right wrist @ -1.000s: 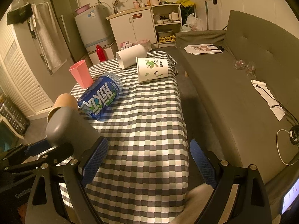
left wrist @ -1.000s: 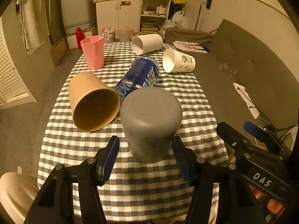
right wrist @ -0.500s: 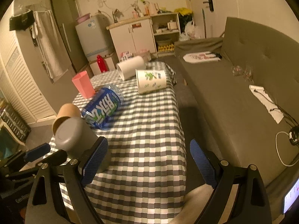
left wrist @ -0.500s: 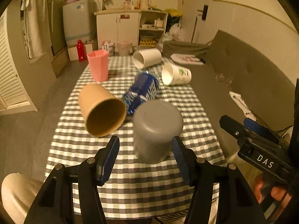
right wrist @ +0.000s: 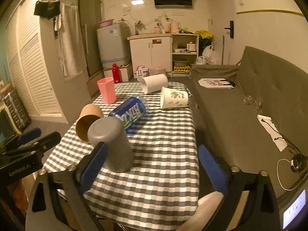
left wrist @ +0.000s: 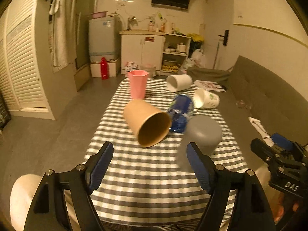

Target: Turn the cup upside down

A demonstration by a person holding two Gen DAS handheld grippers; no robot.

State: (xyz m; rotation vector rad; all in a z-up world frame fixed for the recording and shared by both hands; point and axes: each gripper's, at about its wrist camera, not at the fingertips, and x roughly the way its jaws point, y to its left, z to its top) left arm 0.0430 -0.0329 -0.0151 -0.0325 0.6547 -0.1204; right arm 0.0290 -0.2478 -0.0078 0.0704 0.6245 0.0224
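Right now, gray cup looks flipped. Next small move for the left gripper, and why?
Probably ease the left gripper toward the brown cup. The gray cup already stands bottom-up on the table, free of both open grippers, while the brown cup lies on its side, mouth toward the left gripper.

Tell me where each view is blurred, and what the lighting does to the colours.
Left wrist view: the grey cup and nearby checks of the tablecloth are smeared by motion blur; warm yellow light tints everything. Right wrist view: sharper, the blue bottle label nearly legible, same amber cast, fisheye bending the walls.
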